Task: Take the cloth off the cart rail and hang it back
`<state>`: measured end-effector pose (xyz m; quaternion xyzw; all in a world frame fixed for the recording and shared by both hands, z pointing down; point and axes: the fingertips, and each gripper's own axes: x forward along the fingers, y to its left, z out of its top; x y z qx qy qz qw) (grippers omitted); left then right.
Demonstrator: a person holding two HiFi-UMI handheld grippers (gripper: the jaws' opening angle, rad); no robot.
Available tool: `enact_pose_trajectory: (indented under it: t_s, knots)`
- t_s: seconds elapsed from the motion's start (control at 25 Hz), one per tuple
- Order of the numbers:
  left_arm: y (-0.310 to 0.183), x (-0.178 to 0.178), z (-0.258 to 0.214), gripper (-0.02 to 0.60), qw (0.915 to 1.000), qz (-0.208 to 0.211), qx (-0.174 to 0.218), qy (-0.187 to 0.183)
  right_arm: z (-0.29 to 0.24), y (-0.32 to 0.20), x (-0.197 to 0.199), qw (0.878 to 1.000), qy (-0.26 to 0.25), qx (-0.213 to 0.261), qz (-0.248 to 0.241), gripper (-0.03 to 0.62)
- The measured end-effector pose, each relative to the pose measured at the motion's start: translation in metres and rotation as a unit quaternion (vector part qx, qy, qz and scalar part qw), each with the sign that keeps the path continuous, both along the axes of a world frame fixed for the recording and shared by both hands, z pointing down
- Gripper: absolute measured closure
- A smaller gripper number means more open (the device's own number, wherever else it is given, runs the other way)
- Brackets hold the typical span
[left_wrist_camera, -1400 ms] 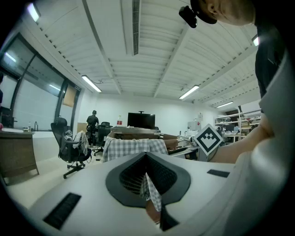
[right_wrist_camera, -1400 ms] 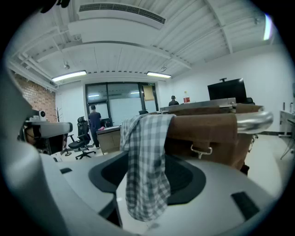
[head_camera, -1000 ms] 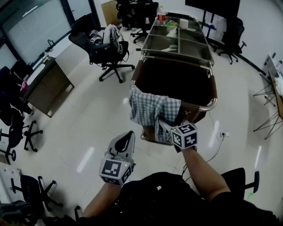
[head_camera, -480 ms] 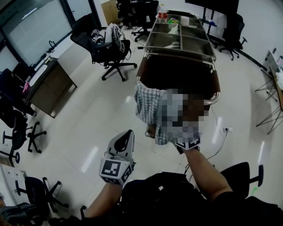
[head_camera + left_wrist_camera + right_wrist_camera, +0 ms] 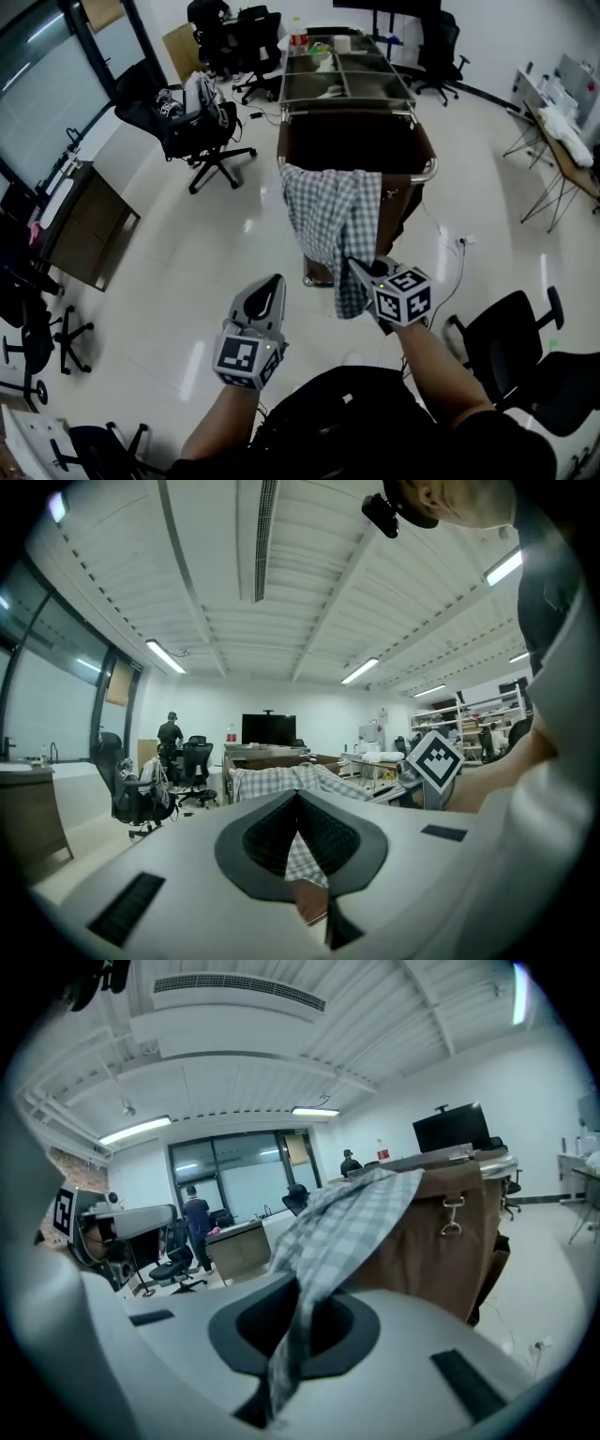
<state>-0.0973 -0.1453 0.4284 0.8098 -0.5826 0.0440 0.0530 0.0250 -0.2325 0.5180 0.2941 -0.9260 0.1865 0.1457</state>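
Lift-off step: right gripper (image 5: pixel 360 268) jaws clamped on the cloth (image 5: pixel 328 211), left gripper (image 5: pixel 274 284) jaws together, empty; next, draw it off the cart rail (image 5: pixel 431 173) at twelve o'clock.

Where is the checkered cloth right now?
In the head view the checkered cloth hangs at centre over the near rail of the cart, its lower corner pinched in the right hand-held gripper.

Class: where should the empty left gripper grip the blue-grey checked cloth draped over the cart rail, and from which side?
Probably its hanging left edge, from the person's side: the blue-grey checked cloth drapes free below the metal cart rail there, and the right gripper pinches the lower right corner.
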Motion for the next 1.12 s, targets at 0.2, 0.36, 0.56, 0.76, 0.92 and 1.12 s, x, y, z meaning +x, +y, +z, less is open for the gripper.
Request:
enact_pose_trajectory:
  t_s: [0.2, 0.36, 0.56, 0.76, 0.92, 1.12]
  knots:
    - [0.036, -0.008, -0.008, 0.581, 0.9991, 0.042, 0.006, 0.002, -0.010, 0.049, 0.004, 0.999, -0.006, 0.006, 0.042, 0.574]
    - [0.062, -0.017, -0.004, 0.581, 0.9980, 0.062, 0.005, 0.006, -0.019, 0.092, 0.010, 0.998, -0.017, 0.012, 0.064, 0.574]
    - [0.085, -0.021, -0.002, 0.581, 0.9963, 0.086, 0.009, 0.007, -0.030, 0.145, 0.020, 0.996, -0.029, 0.021, 0.087, 0.574]
    - [0.100, -0.013, -0.001, 0.581, 0.9940, 0.108, 0.015, 0.013, -0.042, 0.197, 0.030, 0.994, -0.042, 0.029, 0.092, 0.574]
    - [0.110, -0.004, 0.002, 0.581, 0.9918, 0.126, 0.012, 0.020, -0.047, 0.229, 0.039, 0.993, -0.050, 0.027, 0.102, 0.574]
    - [0.116, 0.005, 0.005, 0.581, 0.9889, 0.147, 0.007, 0.018, -0.047, 0.252, 0.042, 0.993, -0.048, 0.021, 0.108, 0.574]
